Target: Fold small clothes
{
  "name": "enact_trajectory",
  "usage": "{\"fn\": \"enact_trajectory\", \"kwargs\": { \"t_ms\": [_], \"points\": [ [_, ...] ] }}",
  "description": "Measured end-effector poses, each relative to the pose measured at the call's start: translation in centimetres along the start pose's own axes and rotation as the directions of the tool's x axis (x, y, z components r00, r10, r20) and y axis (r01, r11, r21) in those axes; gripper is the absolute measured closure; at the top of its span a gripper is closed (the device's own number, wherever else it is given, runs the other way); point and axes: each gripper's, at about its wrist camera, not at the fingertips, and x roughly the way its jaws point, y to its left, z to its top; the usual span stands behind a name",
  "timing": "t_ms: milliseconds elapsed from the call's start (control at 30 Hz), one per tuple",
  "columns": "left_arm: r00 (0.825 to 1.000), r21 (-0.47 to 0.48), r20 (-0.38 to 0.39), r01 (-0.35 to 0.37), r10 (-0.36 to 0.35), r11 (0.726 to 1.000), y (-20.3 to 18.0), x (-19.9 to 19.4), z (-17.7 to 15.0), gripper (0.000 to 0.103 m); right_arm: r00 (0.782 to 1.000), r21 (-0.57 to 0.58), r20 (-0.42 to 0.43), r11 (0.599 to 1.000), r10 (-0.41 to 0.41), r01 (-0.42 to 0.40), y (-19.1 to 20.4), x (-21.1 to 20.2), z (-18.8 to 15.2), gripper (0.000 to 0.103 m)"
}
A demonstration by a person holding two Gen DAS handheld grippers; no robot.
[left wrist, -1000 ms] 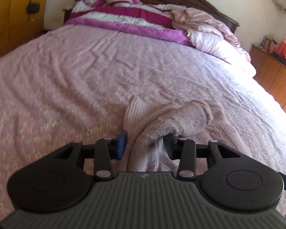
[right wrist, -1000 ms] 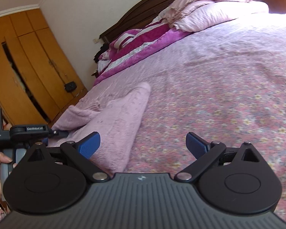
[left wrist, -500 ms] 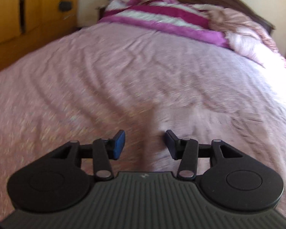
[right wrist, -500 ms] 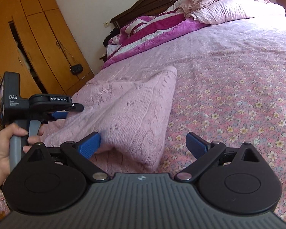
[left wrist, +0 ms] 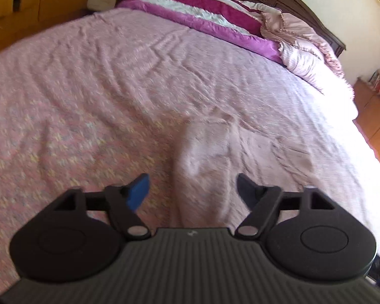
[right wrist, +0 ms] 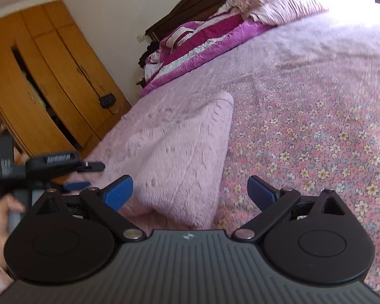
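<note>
Opening my left gripper [left wrist: 192,187] wide, I released the pink knit garment [left wrist: 205,152]; my right gripper [right wrist: 190,190] stayed open, so that fold looked laid.

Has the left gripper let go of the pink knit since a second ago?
Yes. The left gripper has just been opening; the knit lies free between its jaws on the bedspread.

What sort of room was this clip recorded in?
A bedroom, most likely: a wide bed with a floral pink bedspread, a folded magenta quilt by the dark wooden headboard, and a wooden wardrobe beside it.
</note>
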Motion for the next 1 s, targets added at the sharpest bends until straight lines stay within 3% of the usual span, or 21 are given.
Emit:
{"fn": "enact_trajectory", "kwargs": {
  "t_ms": [267,400,433,500,533,567,600,633,733,767,1000],
  "points": [
    [0.992,-0.153,-0.118,0.026,-0.044,0.988,1.5,1.1,-2.1,0.015,0.989,0.229,-0.119,0.972,0.088,-0.059,-3.1,3.5,2.5,0.000],
    [0.986,-0.181,-0.126,0.089,-0.113,0.979,2.0,1.2,-2.5,0.015,0.982,0.233,-0.143,0.968,0.126,-0.090,-2.7,5.0,2.6,0.000],
    [0.978,-0.199,-0.136,0.132,-0.161,0.971,2.0,1.5,-2.6,0.015,0.977,0.238,-0.155,0.966,0.144,-0.105,-2.6,5.3,2.6,0.000],
    [0.940,-0.261,-0.168,0.247,-0.296,0.933,2.3,2.4,-2.9,0.016,0.965,0.249,-0.184,0.958,0.189,-0.141,-2.4,6.3,2.7,0.000],
    [0.921,-0.298,-0.185,0.280,-0.343,0.913,2.3,3.0,-3.2,0.021,0.961,0.249,-0.196,0.958,0.196,-0.145,-2.3,6.7,2.7,0.000],
    [0.913,-0.319,-0.196,0.285,-0.357,0.904,2.2,3.4,-3.4,0.030,0.960,0.249,-0.202,0.959,0.191,-0.139,-2.1,7.1,2.7,0.000],
    [0.917,-0.317,-0.201,0.271,-0.344,0.909,2.1,3.6,-3.6,0.044,0.960,0.249,-0.208,0.959,0.189,-0.135,-1.9,7.3,2.8,0.000],
    [0.918,-0.321,-0.199,0.270,-0.343,0.908,2.1,3.8,-3.6,0.052,0.962,0.248,-0.209,0.961,0.174,-0.120,-1.7,7.4,2.8,0.002],
    [0.915,-0.341,-0.184,0.283,-0.359,0.896,1.8,3.3,-3.3,0.061,0.967,0.257,-0.237,0.966,0.096,-0.032,-1.2,7.6,3.4,0.038],
    [0.917,-0.328,-0.178,0.287,-0.357,0.900,1.4,2.7,-3.1,0.061,0.967,0.264,-0.236,0.964,0.099,-0.034,-1.1,7.4,3.7,0.044],
    [0.893,-0.290,-0.177,0.355,-0.414,0.889,-1.6,-1.0,-2.6,0.062,0.976,0.222,-0.163,0.969,0.144,-0.106,1.1,1.9,6.3,0.048]
  ]
}}
